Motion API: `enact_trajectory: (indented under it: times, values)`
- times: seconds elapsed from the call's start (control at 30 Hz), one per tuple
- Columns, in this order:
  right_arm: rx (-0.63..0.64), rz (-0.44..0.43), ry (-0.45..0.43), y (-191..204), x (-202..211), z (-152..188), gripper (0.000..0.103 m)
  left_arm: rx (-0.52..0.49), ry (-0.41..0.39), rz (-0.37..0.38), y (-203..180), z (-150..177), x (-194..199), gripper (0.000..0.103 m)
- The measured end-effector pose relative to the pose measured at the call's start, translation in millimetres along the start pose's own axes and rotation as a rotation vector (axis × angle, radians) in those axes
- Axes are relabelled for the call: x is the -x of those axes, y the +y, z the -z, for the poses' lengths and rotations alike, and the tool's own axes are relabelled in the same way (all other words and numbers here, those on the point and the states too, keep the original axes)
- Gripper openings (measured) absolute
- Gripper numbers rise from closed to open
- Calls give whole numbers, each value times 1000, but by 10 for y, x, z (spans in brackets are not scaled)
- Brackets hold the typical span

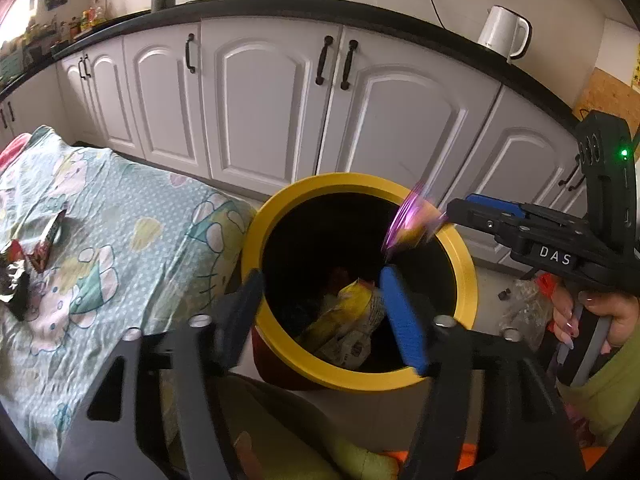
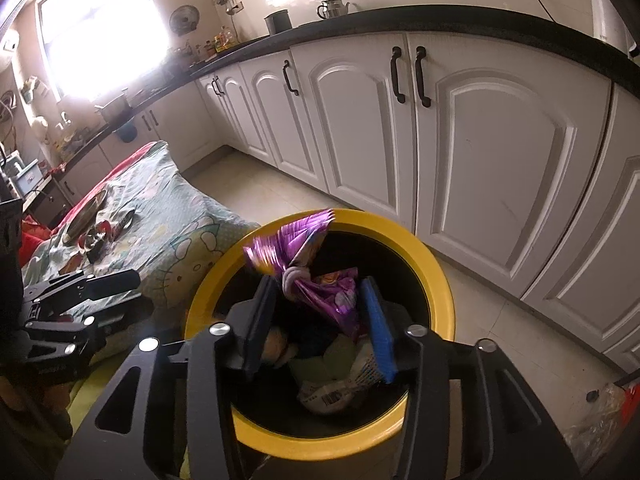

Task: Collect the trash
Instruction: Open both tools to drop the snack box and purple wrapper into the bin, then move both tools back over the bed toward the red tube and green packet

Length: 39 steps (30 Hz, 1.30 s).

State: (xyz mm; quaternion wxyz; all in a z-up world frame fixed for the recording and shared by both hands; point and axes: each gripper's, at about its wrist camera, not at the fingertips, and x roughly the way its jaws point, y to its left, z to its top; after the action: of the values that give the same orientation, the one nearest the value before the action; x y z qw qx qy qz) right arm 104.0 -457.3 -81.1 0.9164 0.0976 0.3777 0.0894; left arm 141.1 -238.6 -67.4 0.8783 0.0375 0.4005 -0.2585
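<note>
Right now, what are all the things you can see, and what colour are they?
Bin: one, yellow rim, on the floor by the cabinets.
Purple wrapper: one, over the bin, between the right gripper's fingers.
Yellow wrapper: one, inside the bin.
Wrappers: a few, dark and red, on the cloth.
Cloth: one, pale green, left of the bin.
Kettle: one, white, on the counter.
Cabinets: white, behind the bin.
Left gripper: black, open.
Right gripper: black, blue pad, open.

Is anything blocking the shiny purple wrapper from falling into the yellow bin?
Nothing visible does. The purple wrapper hangs over the yellow bin's open mouth, between the right gripper's open jaws. Below it there is only other trash lying deep inside.
</note>
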Motion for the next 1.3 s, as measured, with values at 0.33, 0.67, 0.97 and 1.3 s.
enact_trajectory:
  times: [0.33,0.67,0.97,1.3]
  values:
    - [7,-5,-20,83,61,-41,61,93,-58,-49,265,10,257,92]
    - [42,-17,-58,355,190,-140,70,133,-149,-129,515,40,649,92]
    - [78,-48,-76,657,272,-218,70,166,-220,-162,677,94,969,92]
    - [114,-104,-68,980,312,-265,71,204,-288,-222,903,170,1285,92]
